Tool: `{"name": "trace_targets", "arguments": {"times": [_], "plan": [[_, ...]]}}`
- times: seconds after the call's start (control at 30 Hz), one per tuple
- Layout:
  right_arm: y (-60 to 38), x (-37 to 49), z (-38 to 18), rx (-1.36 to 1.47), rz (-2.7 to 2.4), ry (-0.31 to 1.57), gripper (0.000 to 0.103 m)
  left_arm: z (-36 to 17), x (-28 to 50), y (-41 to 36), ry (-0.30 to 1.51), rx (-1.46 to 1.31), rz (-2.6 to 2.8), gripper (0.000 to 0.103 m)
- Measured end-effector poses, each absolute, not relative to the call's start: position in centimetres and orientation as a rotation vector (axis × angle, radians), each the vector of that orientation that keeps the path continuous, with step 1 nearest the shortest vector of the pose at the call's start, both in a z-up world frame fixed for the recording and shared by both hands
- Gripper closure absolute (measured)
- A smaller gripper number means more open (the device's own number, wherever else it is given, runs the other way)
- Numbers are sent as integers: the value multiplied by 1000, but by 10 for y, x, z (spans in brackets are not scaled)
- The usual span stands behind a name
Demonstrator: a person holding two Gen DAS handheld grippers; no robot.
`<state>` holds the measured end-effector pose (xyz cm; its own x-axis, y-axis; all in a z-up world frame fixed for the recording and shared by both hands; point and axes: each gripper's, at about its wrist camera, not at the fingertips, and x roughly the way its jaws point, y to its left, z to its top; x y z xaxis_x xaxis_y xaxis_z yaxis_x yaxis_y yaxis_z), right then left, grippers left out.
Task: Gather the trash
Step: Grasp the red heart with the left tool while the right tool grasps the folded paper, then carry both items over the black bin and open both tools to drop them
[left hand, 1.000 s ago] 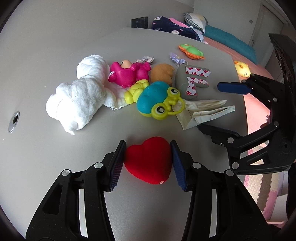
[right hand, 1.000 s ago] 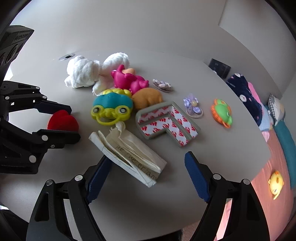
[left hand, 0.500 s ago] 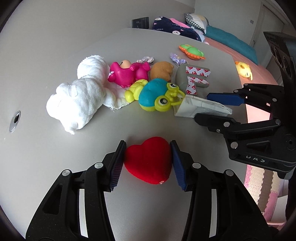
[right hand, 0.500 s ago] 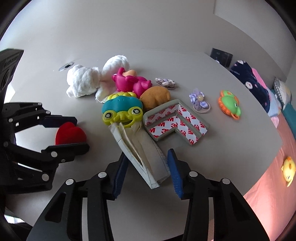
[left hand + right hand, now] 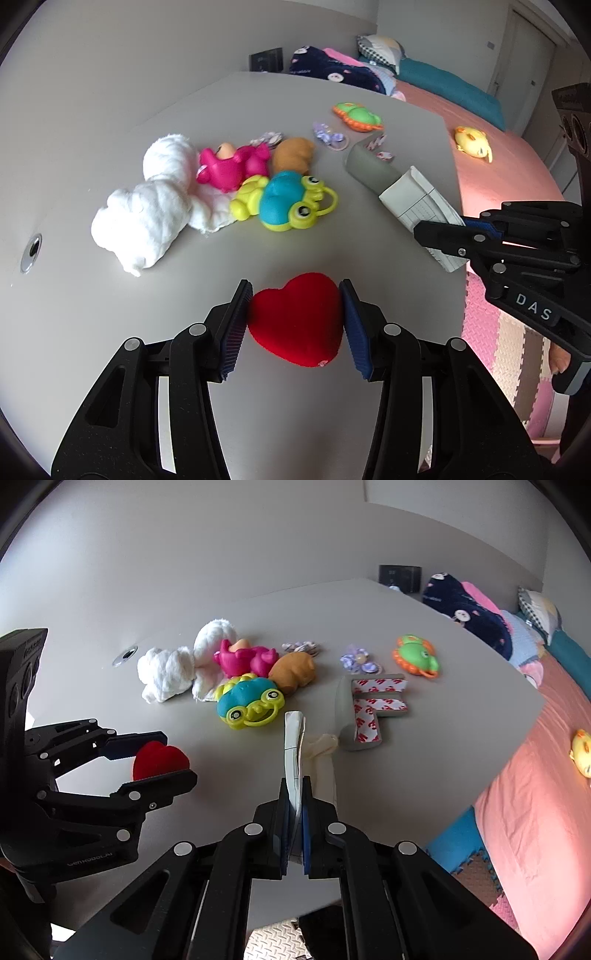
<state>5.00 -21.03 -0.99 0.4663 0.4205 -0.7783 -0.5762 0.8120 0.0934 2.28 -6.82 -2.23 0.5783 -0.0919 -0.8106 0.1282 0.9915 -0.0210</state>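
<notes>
Pinching the folded paper, the right claw had its jaws pressed nearly together on the sheet's near end; they had just been closing, with the paper between them. Paper stood on edge, running forward from the pads toward the blue-and-yellow frog toy, its far end just short of that toy. A crumpled cream flap of the same paper hung just right of the claw's pads. Ahead and to the right of the claw lay the grey F-shaped foam piece, red-and-white tape face up, close beside the paper's far part.

Left claw was closed on the red heart, one pad against each side; heart rested on the tabletop. Seen from the left wrist, the right claw stood forward and to the right, near the tabletop edge.

Beyond the frog toy, farther ahead of both claws: white cloth bundle, pink toy, brown lump, all bunched and touching. Further ahead and right of the right claw: purple hair tie, green-and-orange toy, well apart from the pile. Bed with pink cover lay off the right claw's right side, yellow toy on it.
</notes>
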Motion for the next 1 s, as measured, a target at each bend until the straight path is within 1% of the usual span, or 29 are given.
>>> {"name": "trace_targets", "arguments": {"times": [0.53, 0.73, 1.0], "plan": [[-304, 35, 30, -48, 476, 805, 97, 8, 21, -137, 900, 126, -247, 56], [-354, 34, 33, 17, 367, 799, 97, 13, 24, -183, 888, 192, -339, 56], [-414, 26, 29, 75, 233, 808, 97, 6, 25, -238, 908, 248, -450, 56]]}}
